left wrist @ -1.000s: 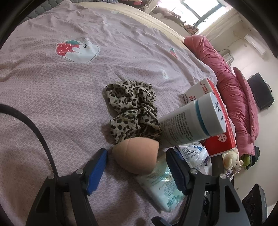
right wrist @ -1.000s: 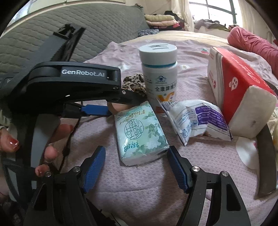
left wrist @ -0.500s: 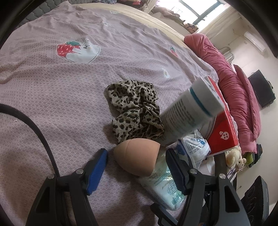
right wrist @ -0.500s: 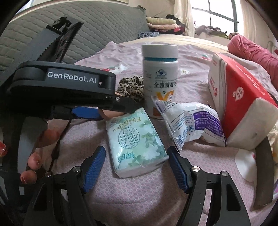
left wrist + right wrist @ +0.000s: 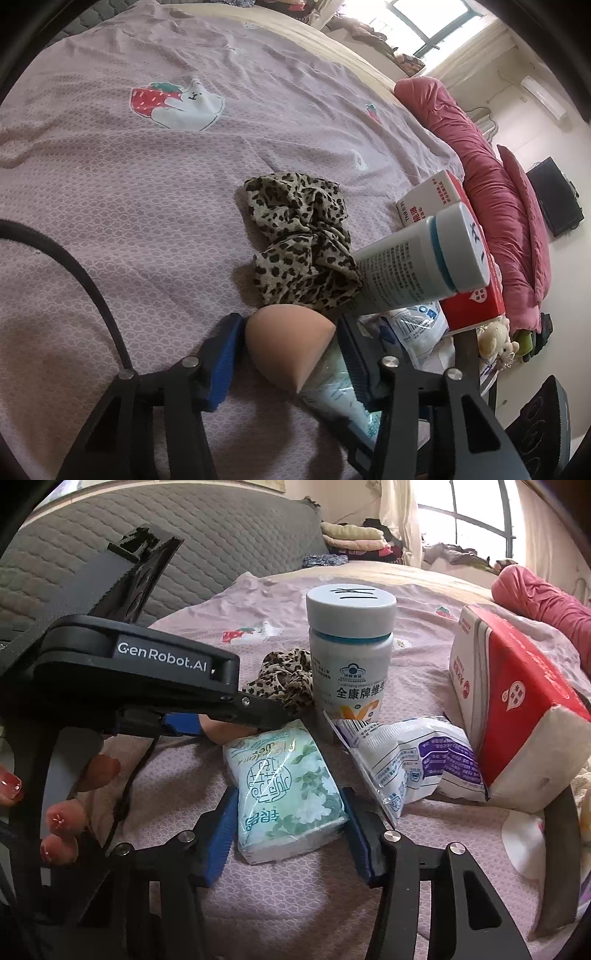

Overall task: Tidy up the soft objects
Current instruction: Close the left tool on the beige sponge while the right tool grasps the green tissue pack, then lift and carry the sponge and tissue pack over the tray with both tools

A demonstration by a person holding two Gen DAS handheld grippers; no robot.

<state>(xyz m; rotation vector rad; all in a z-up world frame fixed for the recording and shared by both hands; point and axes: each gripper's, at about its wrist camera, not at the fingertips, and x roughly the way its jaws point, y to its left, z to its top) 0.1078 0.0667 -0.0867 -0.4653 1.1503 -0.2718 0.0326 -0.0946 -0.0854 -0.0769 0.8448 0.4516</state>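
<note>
both tongs clamped: left tongs on sponge, right tongs on tissue pack; bottle crowds beyond.

Bedsheet at left and upper left of left-wrist frame lay bare; bottle, scrunchie, tissue box crowded center right.

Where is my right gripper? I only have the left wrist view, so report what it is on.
Observer: The right gripper straddles the green tissue pack, with its blue pads against the pack's two long sides.
Operator: Tell me whether that tilted-looking bottle is falling.
Observer: No. In the right wrist view the white supplement bottle stands upright on the bedspread, just behind the pack.
</note>
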